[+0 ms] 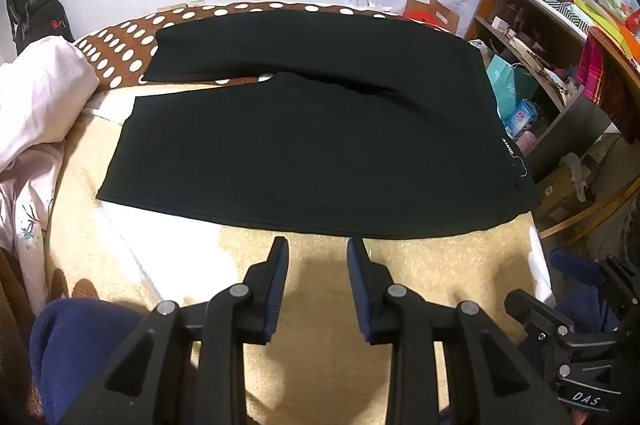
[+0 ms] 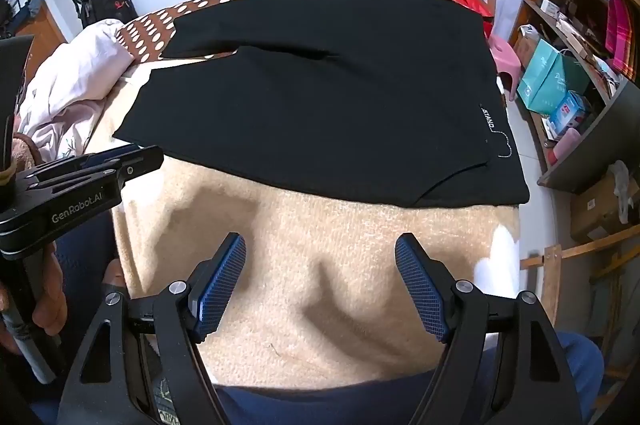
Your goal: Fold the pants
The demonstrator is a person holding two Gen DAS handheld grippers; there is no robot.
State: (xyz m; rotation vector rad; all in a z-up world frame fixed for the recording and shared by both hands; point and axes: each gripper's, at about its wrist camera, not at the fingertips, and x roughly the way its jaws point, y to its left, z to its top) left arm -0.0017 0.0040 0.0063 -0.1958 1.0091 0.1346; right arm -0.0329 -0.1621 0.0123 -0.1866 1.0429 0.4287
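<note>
Pants point(image 1: 304, 153) waistband beyond bed's far-right edge

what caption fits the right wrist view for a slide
Open right gripper poised over a beige blanket, short of black pants spread flat.

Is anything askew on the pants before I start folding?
Mostly flat. The black pants lie spread on the tan blanket, legs pointing left. The near waist corner shows a diagonal crease. Both the left gripper and right gripper are open and empty.
</note>
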